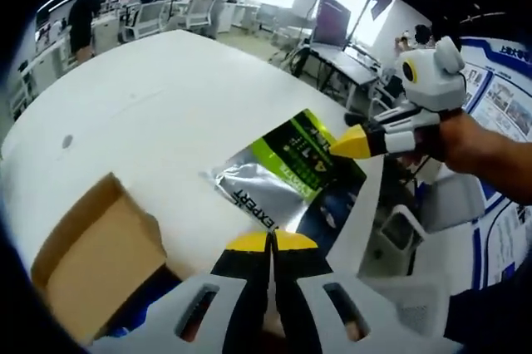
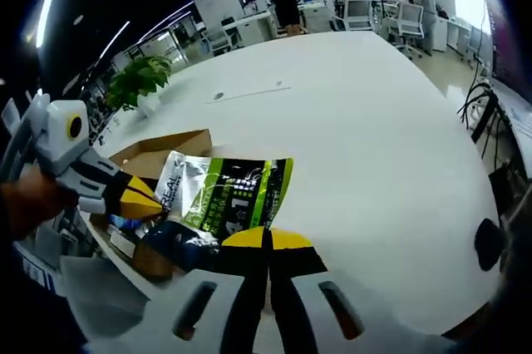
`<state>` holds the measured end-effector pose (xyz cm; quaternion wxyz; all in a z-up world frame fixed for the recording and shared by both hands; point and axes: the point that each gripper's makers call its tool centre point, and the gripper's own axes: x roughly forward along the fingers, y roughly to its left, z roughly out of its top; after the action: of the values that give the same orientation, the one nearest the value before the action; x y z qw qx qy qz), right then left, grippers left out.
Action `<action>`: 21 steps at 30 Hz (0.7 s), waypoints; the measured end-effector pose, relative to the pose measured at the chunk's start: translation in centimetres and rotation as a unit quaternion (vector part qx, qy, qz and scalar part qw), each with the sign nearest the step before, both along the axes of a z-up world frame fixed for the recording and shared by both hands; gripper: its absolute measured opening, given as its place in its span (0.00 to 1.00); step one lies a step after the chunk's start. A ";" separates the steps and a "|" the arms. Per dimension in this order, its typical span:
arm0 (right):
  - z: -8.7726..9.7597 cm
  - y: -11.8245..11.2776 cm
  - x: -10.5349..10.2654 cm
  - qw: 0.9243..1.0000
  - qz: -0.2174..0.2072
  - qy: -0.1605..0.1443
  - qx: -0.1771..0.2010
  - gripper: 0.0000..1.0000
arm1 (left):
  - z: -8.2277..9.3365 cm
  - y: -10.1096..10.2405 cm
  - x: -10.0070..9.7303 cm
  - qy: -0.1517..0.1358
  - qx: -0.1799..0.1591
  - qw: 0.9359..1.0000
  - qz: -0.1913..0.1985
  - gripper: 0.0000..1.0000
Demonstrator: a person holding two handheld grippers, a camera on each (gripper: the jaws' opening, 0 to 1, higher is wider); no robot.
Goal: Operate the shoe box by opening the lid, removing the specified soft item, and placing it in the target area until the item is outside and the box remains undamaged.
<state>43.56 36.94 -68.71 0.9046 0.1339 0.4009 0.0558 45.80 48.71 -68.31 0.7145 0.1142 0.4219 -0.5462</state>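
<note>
A flat silver, green and dark blue pouch (image 1: 278,175) is stretched between both grippers over the white table's edge. My left gripper (image 1: 271,240) has its yellow tips pressed together at the pouch's near dark edge. The right gripper (image 1: 349,143) comes in from the right, pinching the far green corner. In the right gripper view, my right gripper (image 2: 268,238) is shut at the lower edge of the pouch (image 2: 229,196), and the left gripper (image 2: 145,203) grips its left side. The open brown cardboard shoe box (image 1: 91,254) sits beside it, flap up, also seen behind the pouch as box (image 2: 158,150).
The large white table (image 1: 150,105) stretches away, same table (image 2: 357,121). A potted plant (image 2: 137,80) stands at its far left corner. Office chairs (image 1: 195,12), desks, a monitor (image 1: 328,22) and people lie beyond. A person's hand (image 1: 474,142) holds the right gripper.
</note>
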 end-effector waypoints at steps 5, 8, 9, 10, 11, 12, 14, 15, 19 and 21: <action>-0.7 -0.9 1.9 1.000 0.008 0.003 -0.006 0.00 | -0.7 -1.0 1.6 -0.008 0.011 1.000 0.002 0.00; -1.2 -1.5 3.2 1.000 0.014 0.004 -0.009 0.00 | -1.1 -1.5 2.6 -0.015 0.018 1.000 0.004 0.00; -1.3 -1.7 3.5 1.000 0.015 0.005 -0.010 0.00 | -1.3 -1.6 3.0 -0.017 0.020 1.000 0.006 0.00; -1.5 -1.8 3.8 1.000 0.016 0.005 -0.010 0.00 | -1.4 -1.8 3.3 -0.019 0.022 1.000 0.006 0.00; -1.6 -1.9 4.1 1.000 0.017 0.006 -0.010 0.00 | -1.7 -1.9 3.8 -0.019 0.026 0.999 0.009 0.00; -1.9 -2.1 4.5 1.000 0.020 0.008 -0.012 0.00 | -1.9 -2.1 4.1 -0.018 0.027 0.999 0.011 0.00; -2.2 -2.3 5.1 1.000 0.023 0.009 -0.012 0.00 | -2.4 -2.3 4.6 -0.021 0.034 0.999 0.012 0.00; -2.4 -2.4 5.3 1.000 0.023 0.009 -0.013 0.00 | -2.5 -2.4 4.8 -0.021 0.034 0.999 0.013 0.00; -3.2 -2.9 6.5 0.999 0.030 0.013 -0.014 0.00 | -3.4 -2.9 5.8 -0.024 0.043 0.999 0.016 0.00; -3.6 -3.2 7.0 0.999 0.030 0.015 -0.013 0.00 | -3.5 -3.0 6.0 -0.019 0.046 0.999 0.022 0.00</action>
<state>50.53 33.76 -72.33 0.8981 0.1105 0.4189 0.0759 51.81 45.69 -71.86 0.7283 0.1483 0.4353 -0.5081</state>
